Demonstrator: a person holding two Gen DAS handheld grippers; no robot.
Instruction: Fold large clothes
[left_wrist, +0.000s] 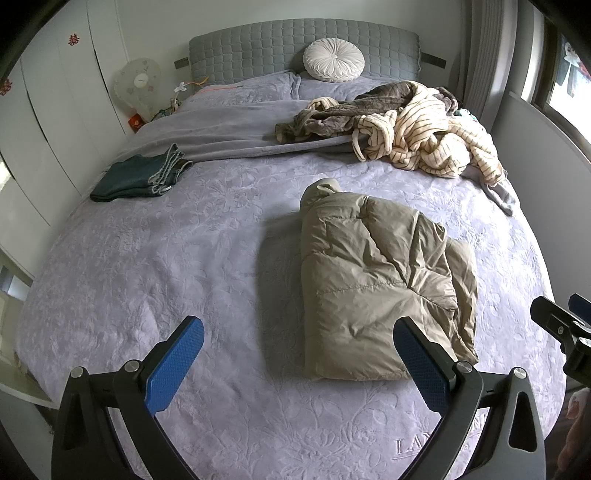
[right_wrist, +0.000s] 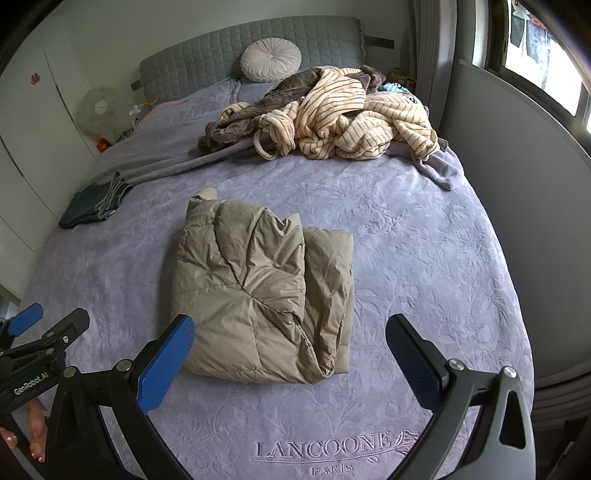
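Note:
A tan puffer jacket (left_wrist: 380, 284) lies folded into a compact rectangle on the lilac bedspread (left_wrist: 166, 266); it also shows in the right wrist view (right_wrist: 258, 291). My left gripper (left_wrist: 299, 332) is open and empty, held above the bed's near end, its right finger over the jacket's near edge. My right gripper (right_wrist: 290, 328) is open and empty, also near the jacket's near edge. The right gripper shows at the right edge of the left wrist view (left_wrist: 565, 325), and the left gripper at the left edge of the right wrist view (right_wrist: 48, 325).
A heap of striped cream and brown-grey garments (left_wrist: 406, 125) lies at the bed's far right. Folded dark jeans (left_wrist: 136, 177) lie at the far left. A round white cushion (left_wrist: 334, 59) leans on the grey headboard. A fan (left_wrist: 138, 85) and wardrobes stand left; a wall and window are right.

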